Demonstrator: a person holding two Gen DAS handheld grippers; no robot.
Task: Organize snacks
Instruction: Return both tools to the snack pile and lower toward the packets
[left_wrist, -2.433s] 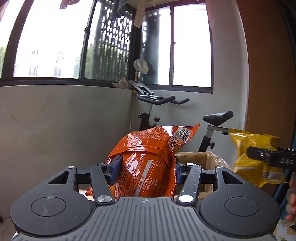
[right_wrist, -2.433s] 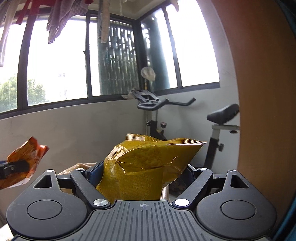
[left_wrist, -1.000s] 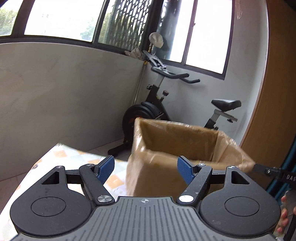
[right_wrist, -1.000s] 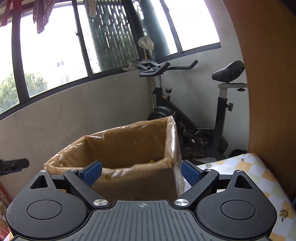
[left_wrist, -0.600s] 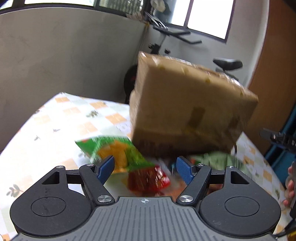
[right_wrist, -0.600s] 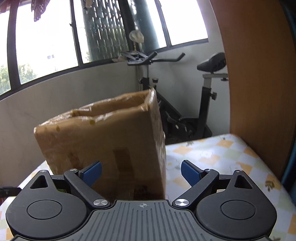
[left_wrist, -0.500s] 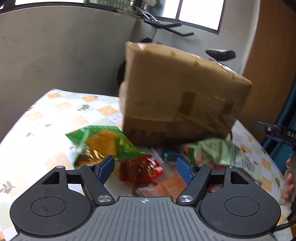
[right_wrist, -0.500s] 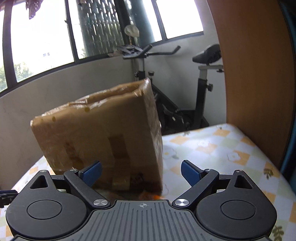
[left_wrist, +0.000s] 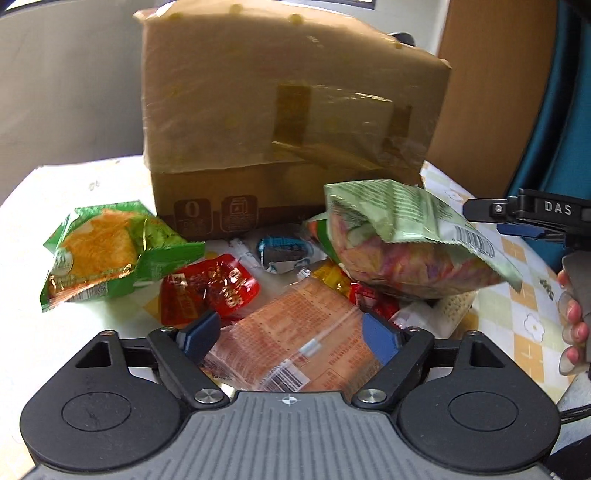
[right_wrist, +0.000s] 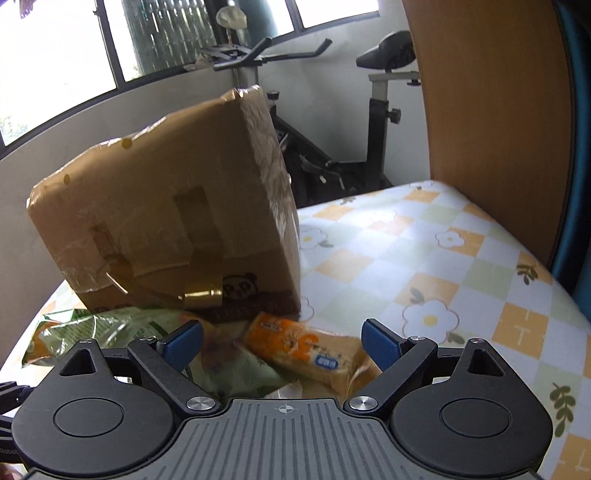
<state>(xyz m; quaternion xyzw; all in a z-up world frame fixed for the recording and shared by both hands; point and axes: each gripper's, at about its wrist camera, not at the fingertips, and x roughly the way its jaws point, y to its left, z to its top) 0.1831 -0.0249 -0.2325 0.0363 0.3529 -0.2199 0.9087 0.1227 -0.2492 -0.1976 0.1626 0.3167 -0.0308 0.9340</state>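
A taped cardboard box (left_wrist: 288, 122) stands on the table; it also shows in the right wrist view (right_wrist: 166, 229). Snack packs lie in front of it: a green chip bag (left_wrist: 107, 251), a red packet (left_wrist: 210, 288), a small blue-topped cup (left_wrist: 284, 251), a pale green bag (left_wrist: 410, 240) and a clear orange-printed pack (left_wrist: 306, 339). My left gripper (left_wrist: 291, 334) is open just above the orange-printed pack. My right gripper (right_wrist: 282, 341) is open over an orange bread pack (right_wrist: 306, 347) and the pale green bag (right_wrist: 140, 325). The right gripper's finger (left_wrist: 517, 212) shows at right.
The table has a checked flower-print cloth (right_wrist: 443, 266). A wooden panel (right_wrist: 491, 96) stands at the right and an exercise bike (right_wrist: 332, 110) beyond the table. A grey wall (left_wrist: 66, 81) lies behind the box.
Both grippers let go of their chip bags over the box earlier. Since then both have come down and closer to the snack pile in front of the box, jaws still open.
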